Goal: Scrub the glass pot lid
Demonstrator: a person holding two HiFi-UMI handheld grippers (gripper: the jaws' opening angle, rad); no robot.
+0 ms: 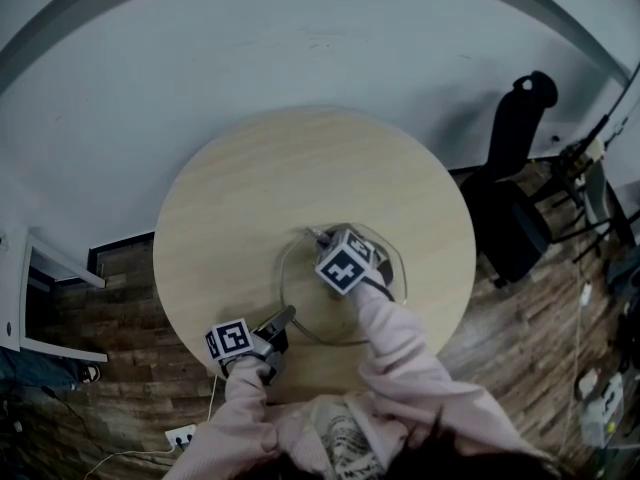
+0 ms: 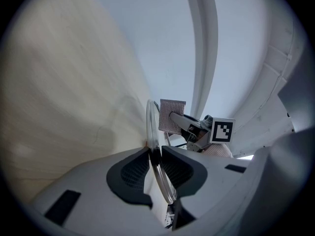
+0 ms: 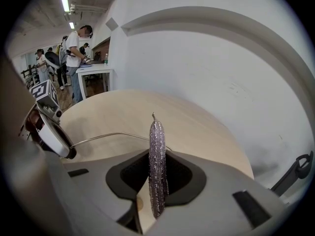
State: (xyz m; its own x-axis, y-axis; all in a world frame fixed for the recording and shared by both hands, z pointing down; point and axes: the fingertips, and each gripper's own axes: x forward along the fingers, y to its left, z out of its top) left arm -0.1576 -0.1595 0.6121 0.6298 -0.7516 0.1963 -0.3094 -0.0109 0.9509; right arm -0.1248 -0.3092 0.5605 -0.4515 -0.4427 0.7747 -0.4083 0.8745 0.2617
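One round pale wooden table [image 1: 250, 198] fills most of the view below me, set against a curved white wall [image 1: 300, 38]. The table carries only the one clear glass pot lid with a thin metal rim [image 1: 300, 308]. The lid is on the half nearest me, a little right of centre and inside the table's edge. I cannot tell whether its underside touches the wood.

I have two grippers on it. My left gripper [image 2: 155, 168] is clamped on the lid's near-left rim, with both dark pads pressed against the glass edge. My right gripper [image 3: 157, 181] is closed on one flat silvery mesh scrubbing pad [image 3: 157, 166], pinched edge-on between the jaws. It reaches over the far part of the lid. From the left gripper view the pad stands just beside the rim, but contact is unclear.

Off the table to the right, well apart, stands one black chair [image 1: 515, 198] on the brown plank floor [image 1: 120, 368]. At the left edge is one white shelf unit [image 1: 40, 298]. A white power strip [image 1: 180, 435] lies on the floor near my left sleeve. In the right gripper view, several people [image 3: 76, 48] stand far off by a white desk [image 3: 93, 73].

My own arms cross the table's near edge. The far and left tabletop is bare wood, and the lid's right side is nearer the table's edge.
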